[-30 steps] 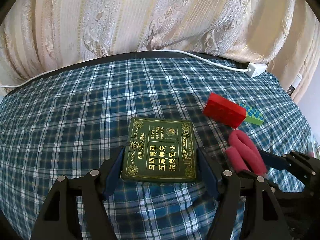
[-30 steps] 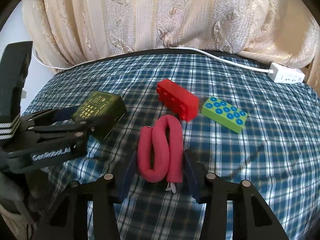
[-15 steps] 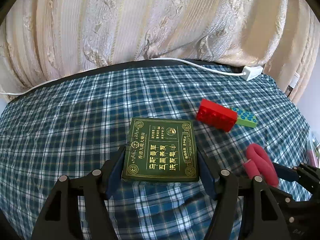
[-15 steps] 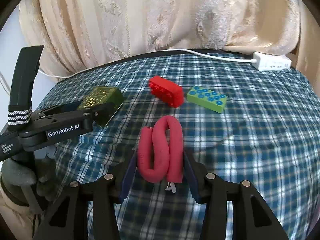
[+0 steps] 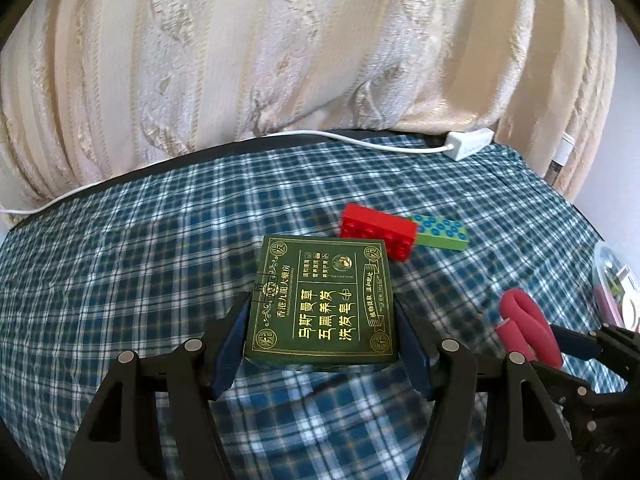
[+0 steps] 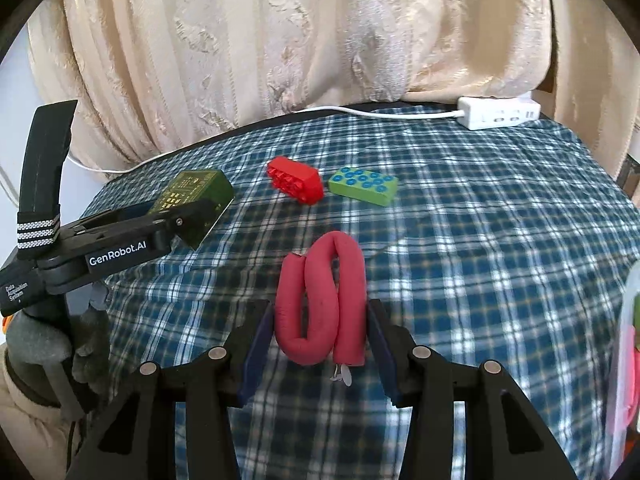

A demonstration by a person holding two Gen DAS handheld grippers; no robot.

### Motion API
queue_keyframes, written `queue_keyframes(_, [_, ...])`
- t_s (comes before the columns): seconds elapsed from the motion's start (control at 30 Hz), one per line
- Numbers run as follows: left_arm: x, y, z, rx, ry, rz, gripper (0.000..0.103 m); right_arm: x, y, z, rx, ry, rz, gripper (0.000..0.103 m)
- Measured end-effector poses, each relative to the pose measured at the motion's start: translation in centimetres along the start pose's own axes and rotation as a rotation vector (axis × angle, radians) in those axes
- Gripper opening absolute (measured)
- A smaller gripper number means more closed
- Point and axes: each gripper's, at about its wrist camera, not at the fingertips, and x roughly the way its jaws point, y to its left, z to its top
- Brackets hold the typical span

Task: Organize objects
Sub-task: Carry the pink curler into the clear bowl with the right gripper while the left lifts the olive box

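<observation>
My left gripper (image 5: 320,344) is shut on a dark green box with gold lettering (image 5: 324,300) and holds it above the plaid cloth; the box also shows in the right wrist view (image 6: 196,200). My right gripper (image 6: 320,344) is shut on a folded pink foam roll (image 6: 324,296), lifted off the cloth; the roll also shows in the left wrist view (image 5: 528,332). A red brick (image 6: 296,184) and a green brick with blue studs (image 6: 364,186) lie side by side on the cloth further back.
The blue plaid table (image 6: 480,260) ends at a cream curtain (image 6: 320,40). A white power strip (image 6: 500,117) with its cable lies along the far edge. A clear container with pink contents (image 6: 628,340) stands at the right edge.
Both grippers have risen and drawn back with the green box and the pink roll held; the bricks now look farther away.
</observation>
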Motion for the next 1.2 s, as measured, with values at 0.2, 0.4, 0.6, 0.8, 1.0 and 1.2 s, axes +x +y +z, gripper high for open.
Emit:
queue_keyframes(0.2, [-0.7,-1.7,-0.2,0.04,-0.009,-0.023,0.068,-2.1,-1.8,-0.9,0.04,-0.019,-0.036,0.05])
queue_keyframes(0.4, [-1.5,-3.2,-0.3,0.072,-0.026,-0.044,0.068,-4.3,-3.7,-1.7,0.08,-0.044,-0.073,0.05])
queue_keyframes(0.6, [-2.4,-4.4,-0.3,0.091,-0.043,-0.063,0.068,-6.8,-5.7,-2.5,0.126,-0.084,-0.117,0.05])
queue_keyframes(0.8, [-3.0,-5.4,-0.3,0.105,-0.052,-0.079,0.068,-9.3,-7.7,-3.0,0.168,-0.121,-0.17,0.05])
queue_keyframes(1.0, [-3.1,-5.9,-0.3,0.113,-0.047,-0.089,0.068,-10.9,-10.5,-3.4,0.217,-0.143,-0.228,0.05])
queue_keyframes(1.2, [-3.2,-6.7,-0.4,0.118,-0.038,-0.099,0.068,-12.2,-13.2,-3.5,0.268,-0.167,-0.281,0.05])
